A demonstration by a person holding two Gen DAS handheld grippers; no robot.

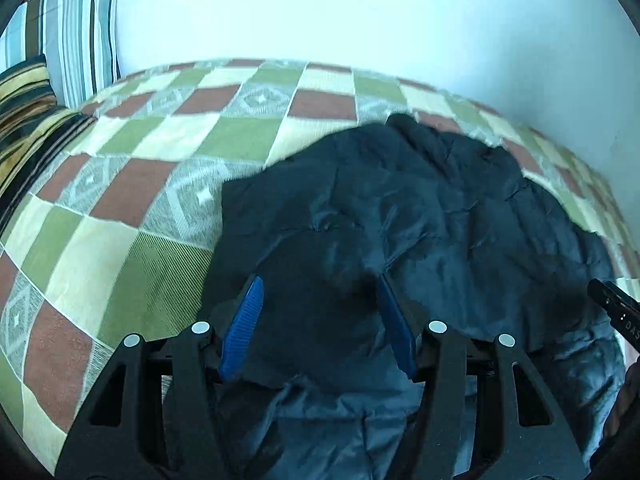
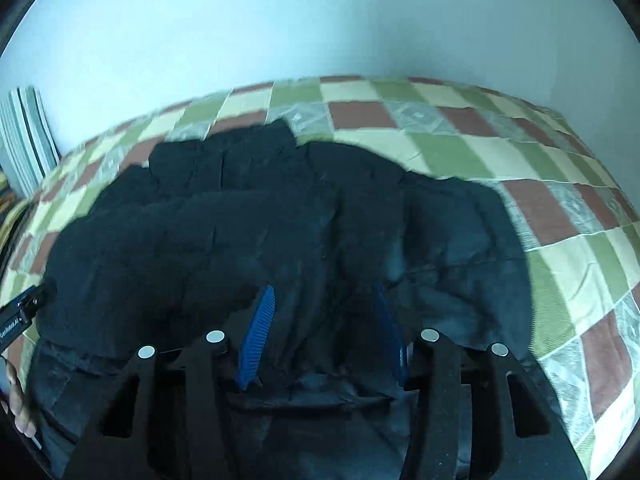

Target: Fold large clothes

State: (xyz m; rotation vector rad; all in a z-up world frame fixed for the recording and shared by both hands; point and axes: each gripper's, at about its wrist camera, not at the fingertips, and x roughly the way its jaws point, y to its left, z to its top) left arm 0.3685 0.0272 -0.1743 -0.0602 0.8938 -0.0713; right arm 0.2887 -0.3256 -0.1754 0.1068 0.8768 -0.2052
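left gripper (image 1: 320,300) in the left wrist view has its blue pads (image 1: 244,326) part-way apart with a fold of the dark jacket (image 1: 420,216) bunched between them; whether they pinch it cannot be told. the jacket lies crumpled on the checked bedspread (image 1: 132,200), striped pillows (image 1: 76,36) at far left. right gripper (image 2: 324,312) in the right wrist view likewise stands half apart over jacket cloth, grip unclear, bedspread to its right.

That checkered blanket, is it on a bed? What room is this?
Probably a bedroom. The checkered bedspread covers a bed beside a plain wall, striped pillows sit at one end, and a dark jacket lies on top.
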